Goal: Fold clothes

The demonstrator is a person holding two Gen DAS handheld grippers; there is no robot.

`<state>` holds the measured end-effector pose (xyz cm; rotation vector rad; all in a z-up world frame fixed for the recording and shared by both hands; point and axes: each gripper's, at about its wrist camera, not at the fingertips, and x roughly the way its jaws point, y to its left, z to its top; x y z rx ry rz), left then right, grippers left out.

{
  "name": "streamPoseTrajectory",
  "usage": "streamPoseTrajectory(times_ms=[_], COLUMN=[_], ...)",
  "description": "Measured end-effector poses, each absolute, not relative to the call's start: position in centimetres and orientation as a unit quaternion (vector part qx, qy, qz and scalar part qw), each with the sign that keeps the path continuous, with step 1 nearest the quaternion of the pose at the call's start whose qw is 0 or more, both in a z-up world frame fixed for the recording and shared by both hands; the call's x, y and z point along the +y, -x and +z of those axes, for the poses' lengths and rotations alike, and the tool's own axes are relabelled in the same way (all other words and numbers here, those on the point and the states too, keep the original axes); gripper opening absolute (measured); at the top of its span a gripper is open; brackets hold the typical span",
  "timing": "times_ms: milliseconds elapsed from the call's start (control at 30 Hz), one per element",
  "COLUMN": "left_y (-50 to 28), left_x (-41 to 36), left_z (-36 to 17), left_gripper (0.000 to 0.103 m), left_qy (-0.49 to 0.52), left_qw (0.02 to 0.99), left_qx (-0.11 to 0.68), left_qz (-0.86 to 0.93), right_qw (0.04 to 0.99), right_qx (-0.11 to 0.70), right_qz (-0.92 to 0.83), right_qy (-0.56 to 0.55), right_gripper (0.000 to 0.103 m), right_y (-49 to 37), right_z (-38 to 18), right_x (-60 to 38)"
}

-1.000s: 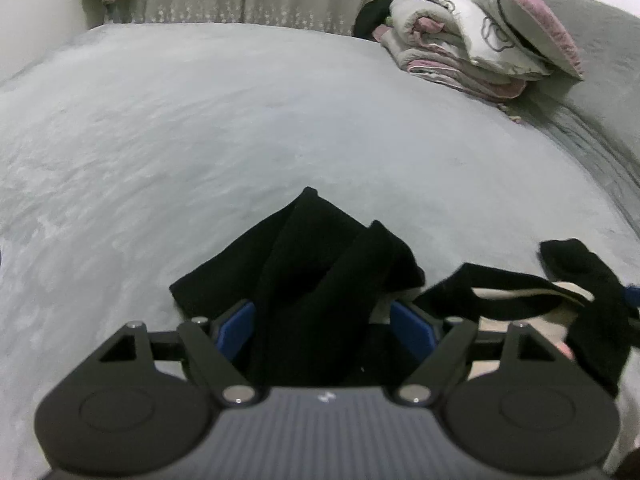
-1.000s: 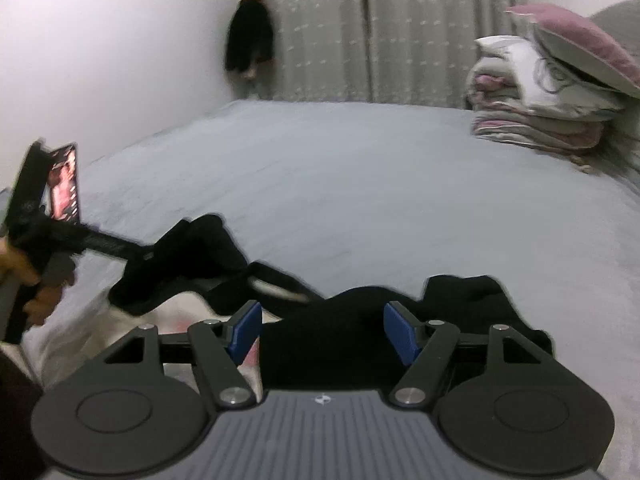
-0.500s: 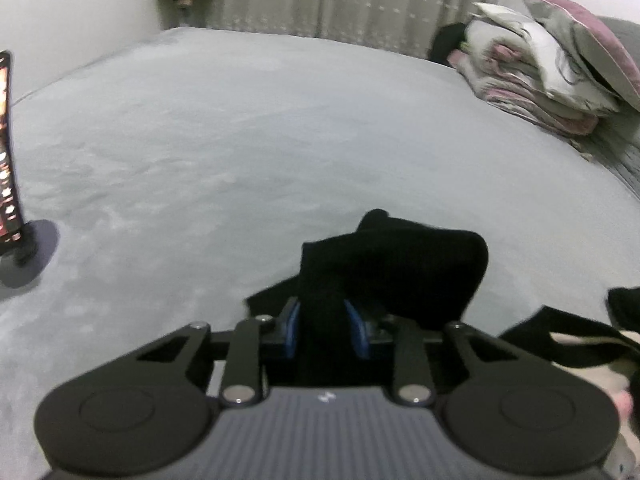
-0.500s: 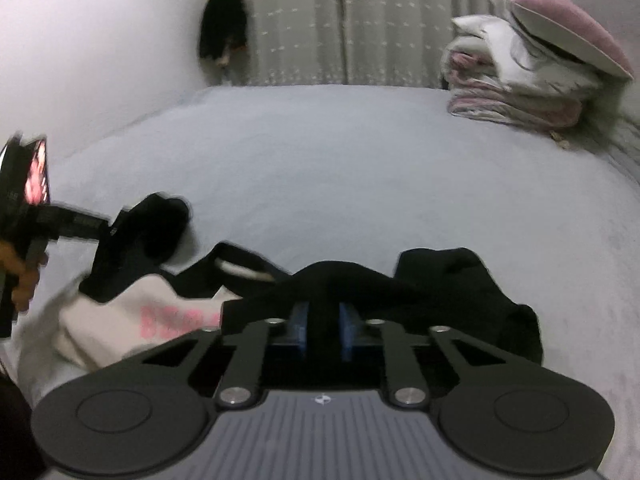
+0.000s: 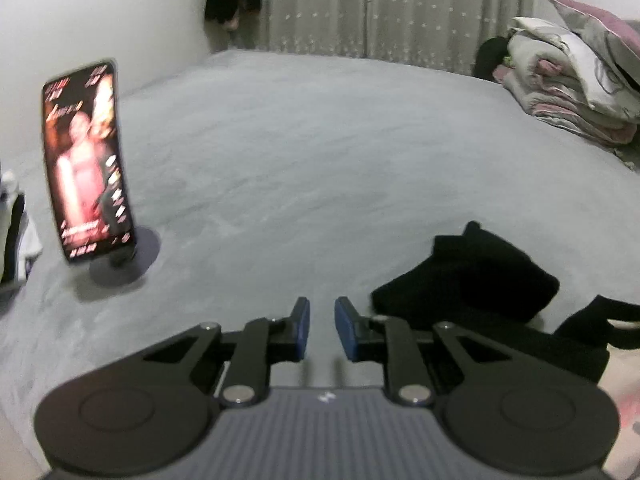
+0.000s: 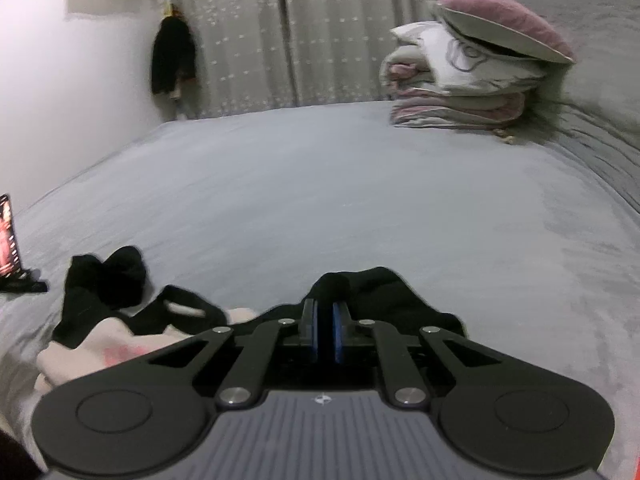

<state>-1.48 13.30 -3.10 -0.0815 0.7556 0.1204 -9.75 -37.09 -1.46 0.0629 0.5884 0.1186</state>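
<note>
Grasp step of the fold. My right gripper (image 6: 325,332) is clamping the garment (image 6: 380,292). Left gripper (image 5: 322,328) is closing on nothing, with the cloth lying beside it. Next move, I judge: regrasping an edge with the left.

A grey bed (image 6: 320,184) fills the room; grey dotted curtains (image 6: 288,32) hang behind it, a white wall (image 6: 72,92) left.

My left tool (image 5: 322,326) points downward, its blue pads a narrow gap apart and closing on nothing. My right tool (image 6: 325,330) angles down too, pads pinched on black cloth (image 6: 384,300).
</note>
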Motion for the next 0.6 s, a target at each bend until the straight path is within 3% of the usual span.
streamPoseTrajectory(times_ms=[200,300,367,467,533,567,600], left_y=[1.6,1.6,1.7,1.4,1.0,0.9,0.7], left_x=[14.9,14.7,14.3,13.4,12.5,12.1,11.7], left_z=[-3.4,-3.4,-3.3,-3.0,-2.7,-2.6,-2.6], left_gripper=[0.018,0.027,0.041,0.052,0.058,0.066,0.071], left_qy=[0.074,0.081,0.081,0.080,0.073,0.069,0.065], left_qw=[0.921,0.922,0.923,0.926,0.928,0.929,0.929], left_qx=[0.380,0.378,0.376,0.369,0.364,0.363,0.362], left_qz=[0.045,0.029,0.017,-0.004,-0.023,-0.033,-0.044], right_qw=[0.954,0.954,0.954,0.954,0.956,0.957,0.958], right_qx=[0.297,0.295,0.294,0.291,0.288,0.286,0.284], right_qz=[-0.002,-0.033,-0.053,-0.068,-0.058,-0.049,-0.038], right_qy=[-0.045,-0.038,-0.029,-0.021,-0.022,-0.023,-0.023], right_gripper=[0.008,0.007,0.007,0.008,0.014,0.018,0.029], right_y=[9.5,9.3,9.2,9.2,9.3,9.4,9.4], right_z=[-1.3,-1.2,-1.1,-1.1,-1.0,-1.0,-0.9], right_x=[-39.8,-41.0,-41.5,-42.0,-42.0,-41.9,-41.5])
